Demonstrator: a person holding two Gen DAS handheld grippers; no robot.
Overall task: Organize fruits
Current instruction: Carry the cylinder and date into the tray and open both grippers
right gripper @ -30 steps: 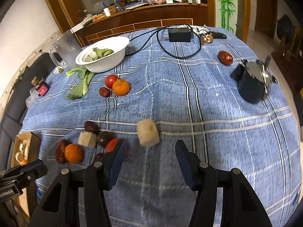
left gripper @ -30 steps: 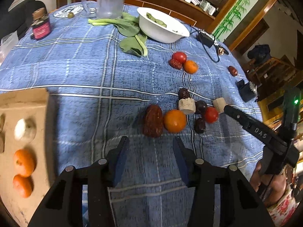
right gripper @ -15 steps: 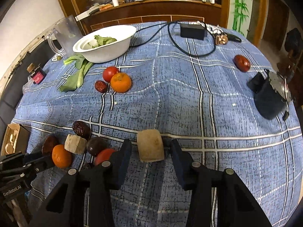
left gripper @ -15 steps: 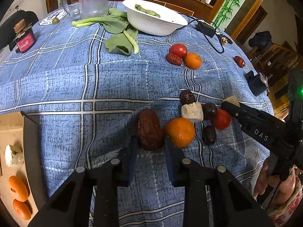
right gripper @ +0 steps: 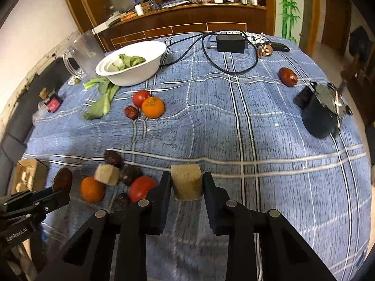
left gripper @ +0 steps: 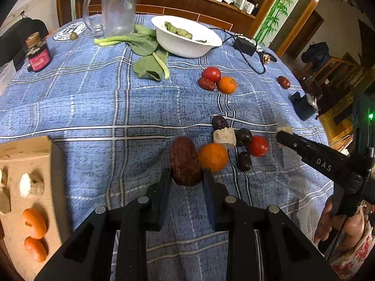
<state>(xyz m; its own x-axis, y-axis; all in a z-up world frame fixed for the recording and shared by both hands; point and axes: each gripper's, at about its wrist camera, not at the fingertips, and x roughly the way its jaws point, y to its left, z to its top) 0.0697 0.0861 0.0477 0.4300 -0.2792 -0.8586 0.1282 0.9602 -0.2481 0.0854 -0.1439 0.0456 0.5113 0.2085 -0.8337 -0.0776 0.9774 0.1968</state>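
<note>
Jaws of our left gripper (left gripper: 185,175) clamp a wrinkled brown oval date (left gripper: 185,161); our right gripper (right gripper: 186,181) clamps a beige fibrous cube (right gripper: 186,181) near the bench's front edge.

Left gripper (left gripper: 185,178) flanks the large date (left gripper: 185,161); orange (left gripper: 212,157) touches its right side, crowding the right finger. Bare cloth on the bench (left gripper: 93,107) lies open to the left, up to the cardboard box (left gripper: 30,164). Right gripper (right gripper: 186,182) brackets the tan block (right gripper: 186,181): tomato (right gripper: 141,187) just left, open cloth right, up to the black pot (right gripper: 320,114).
</note>
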